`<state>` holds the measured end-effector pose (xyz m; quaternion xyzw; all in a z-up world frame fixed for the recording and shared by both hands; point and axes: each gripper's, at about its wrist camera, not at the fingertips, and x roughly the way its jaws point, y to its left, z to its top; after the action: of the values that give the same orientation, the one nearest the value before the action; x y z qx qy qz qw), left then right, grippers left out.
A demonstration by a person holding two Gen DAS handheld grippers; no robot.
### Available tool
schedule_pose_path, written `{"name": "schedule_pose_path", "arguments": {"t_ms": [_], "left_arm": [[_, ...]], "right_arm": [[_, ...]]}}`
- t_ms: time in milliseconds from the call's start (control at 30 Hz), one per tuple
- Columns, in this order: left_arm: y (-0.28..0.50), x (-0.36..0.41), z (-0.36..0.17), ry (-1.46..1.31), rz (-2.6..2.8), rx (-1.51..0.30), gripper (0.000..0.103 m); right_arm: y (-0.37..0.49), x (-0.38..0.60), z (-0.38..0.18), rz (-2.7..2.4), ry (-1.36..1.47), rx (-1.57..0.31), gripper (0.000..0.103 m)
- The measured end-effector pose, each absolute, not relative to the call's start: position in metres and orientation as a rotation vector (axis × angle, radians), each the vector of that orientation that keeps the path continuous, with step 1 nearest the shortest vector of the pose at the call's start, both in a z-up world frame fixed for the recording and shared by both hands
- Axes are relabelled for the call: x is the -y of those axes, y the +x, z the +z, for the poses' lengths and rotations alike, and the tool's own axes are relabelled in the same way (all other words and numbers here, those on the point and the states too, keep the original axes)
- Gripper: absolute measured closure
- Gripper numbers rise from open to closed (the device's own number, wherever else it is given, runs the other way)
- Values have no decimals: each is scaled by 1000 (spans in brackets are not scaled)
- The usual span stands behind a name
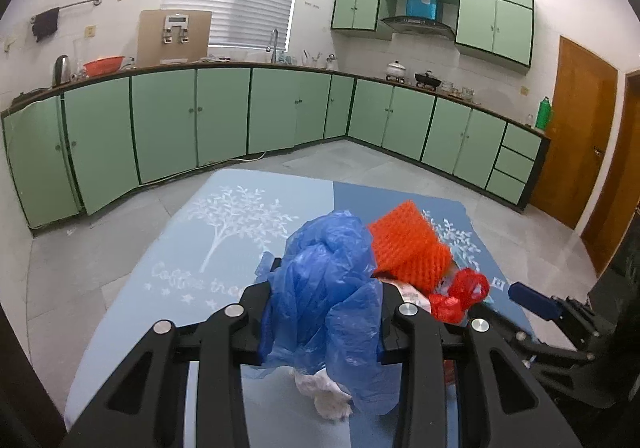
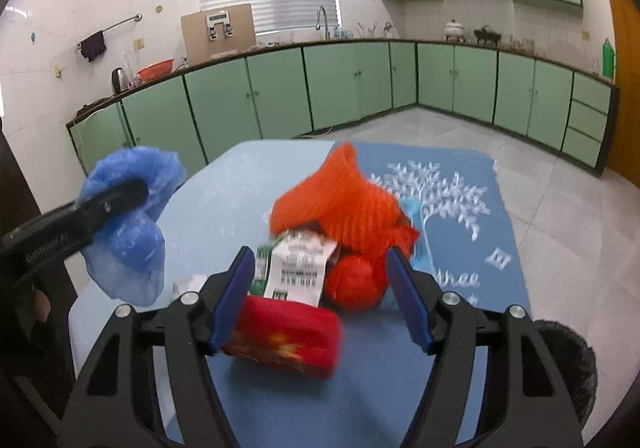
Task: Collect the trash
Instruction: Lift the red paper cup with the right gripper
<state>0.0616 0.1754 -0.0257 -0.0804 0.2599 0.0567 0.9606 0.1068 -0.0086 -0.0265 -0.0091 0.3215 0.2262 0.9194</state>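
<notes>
Two grips: my left gripper (image 1: 326, 312) pinches the limp blue bag (image 1: 328, 288); my right gripper (image 2: 320, 296), half-open, straddles light, crushable wrappers (image 2: 296, 272), nothing clamped.

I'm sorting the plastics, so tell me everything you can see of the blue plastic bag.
The blue plastic bag is thin, translucent, crinkled film, bunched into a loose wad. The left gripper is shut on it, holding it above the blue tablecloth; its lower folds hang free over a white crumpled tissue.
</notes>
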Motion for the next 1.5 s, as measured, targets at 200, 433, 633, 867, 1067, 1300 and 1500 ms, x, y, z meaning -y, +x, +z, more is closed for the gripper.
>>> {"name": "schedule_pose_path", "arguments": {"t_ms": [200, 433, 633, 867, 1067, 1300, 1500], "left_arm": [[51, -181, -43, -170, 147, -576, 67], [31, -178, -61, -164, 163, -618, 67], [16, -166, -73, -141, 154, -634, 67], [0, -157, -84, -129, 158, -648, 67], [-8, -156, -93, -135, 171, -658, 67], [-11, -159, -96, -145, 175, -661, 67], [-13, -163, -97, -158, 178, -665, 67]], "right_arm": [[91, 12, -47, 507, -7, -710, 21], [82, 15, -59, 538, 23, -769, 17], [67, 17, -64, 555, 2, -774, 13], [52, 13, -70, 601, -22, -773, 11], [44, 10, -76, 612, -47, -773, 11], [40, 1, -84, 607, -102, -772, 11], [39, -7, -95, 598, -139, -794, 11]]}}
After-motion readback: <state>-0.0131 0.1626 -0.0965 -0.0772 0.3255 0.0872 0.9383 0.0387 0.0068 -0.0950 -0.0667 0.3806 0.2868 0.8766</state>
